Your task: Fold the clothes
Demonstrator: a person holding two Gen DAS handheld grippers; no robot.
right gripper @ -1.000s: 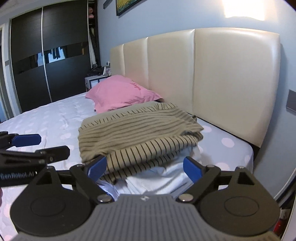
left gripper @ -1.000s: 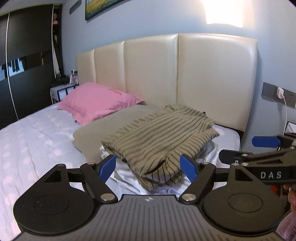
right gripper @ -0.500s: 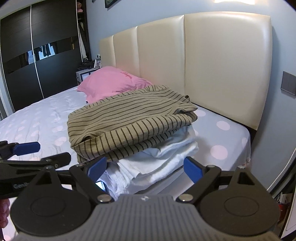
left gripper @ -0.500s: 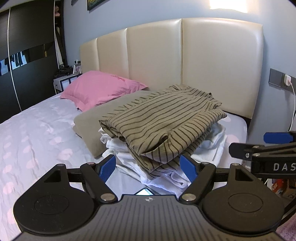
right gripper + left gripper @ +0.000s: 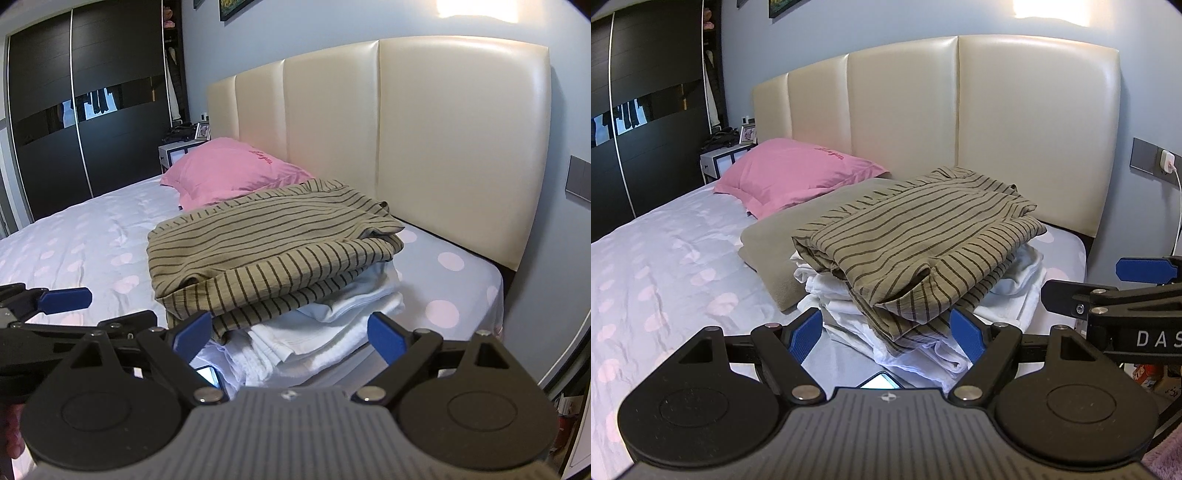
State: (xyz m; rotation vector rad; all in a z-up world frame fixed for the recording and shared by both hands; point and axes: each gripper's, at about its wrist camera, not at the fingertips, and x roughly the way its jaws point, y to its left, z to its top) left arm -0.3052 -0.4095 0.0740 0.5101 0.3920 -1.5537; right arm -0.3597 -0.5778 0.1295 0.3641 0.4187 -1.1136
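A folded olive shirt with dark stripes [image 5: 923, 243] [image 5: 269, 251] lies on top of a stack of folded white clothes [image 5: 923, 347] [image 5: 332, 332] near the bed's head. My left gripper [image 5: 886, 334] is open just short of the stack's near edge, with nothing between its blue pads. My right gripper [image 5: 290, 334] is also open and empty, in front of the stack's right corner. Each gripper shows side-on in the other's view: the right gripper [image 5: 1108, 284] at the right edge, the left gripper [image 5: 96, 308] at the left.
A lit phone [image 5: 881, 380] [image 5: 208, 374] lies on the sheet just before the stack. A beige pillow [image 5: 768, 251] sits under it, a pink pillow [image 5: 790, 173] behind. The cream headboard [image 5: 1034, 129], a nightstand [image 5: 720, 162], a dark wardrobe [image 5: 74, 129] and the bed's right edge [image 5: 495, 295] surround them.
Both views now show more of the stack's front and the phone on the sheet, which the gripper bodies hid a second ago. The jaws of both grippers stand as wide as before.
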